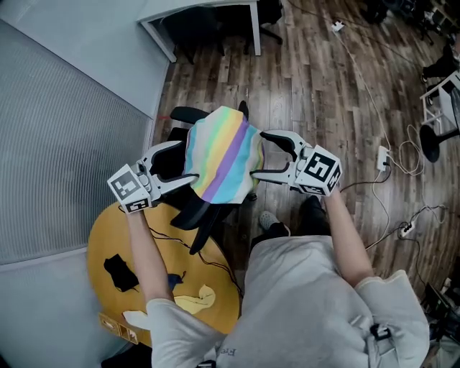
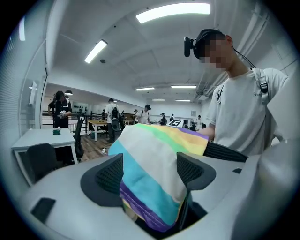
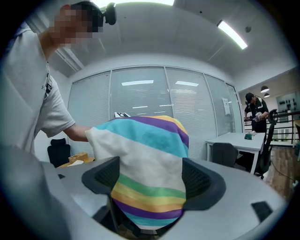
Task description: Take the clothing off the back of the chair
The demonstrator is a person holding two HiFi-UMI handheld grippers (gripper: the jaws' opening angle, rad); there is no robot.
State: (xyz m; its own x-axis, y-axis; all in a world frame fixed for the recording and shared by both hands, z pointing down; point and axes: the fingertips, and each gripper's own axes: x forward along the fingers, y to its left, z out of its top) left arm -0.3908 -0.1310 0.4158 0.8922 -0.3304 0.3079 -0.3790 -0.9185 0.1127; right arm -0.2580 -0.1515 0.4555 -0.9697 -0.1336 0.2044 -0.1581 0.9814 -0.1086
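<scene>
A cloth with rainbow stripes (image 1: 223, 154) hangs over the back of a black office chair (image 1: 192, 214). My left gripper (image 1: 185, 164) stands open at the cloth's left edge, one finger on each side of the fabric. My right gripper (image 1: 260, 153) stands open at the right edge in the same way. In the left gripper view the cloth (image 2: 150, 154) fills the gap between the two pads (image 2: 111, 176), and in the right gripper view the cloth (image 3: 145, 150) likewise hangs between the pads (image 3: 199, 180). The chair back under the cloth is mostly hidden.
A round wooden table (image 1: 108, 237) with small black and yellow items lies at the lower left, close to the chair. A white desk (image 1: 208, 11) stands beyond. Cables and a power strip (image 1: 382, 158) run over the wooden floor on the right. A ribbed grey wall (image 1: 57, 144) closes the left.
</scene>
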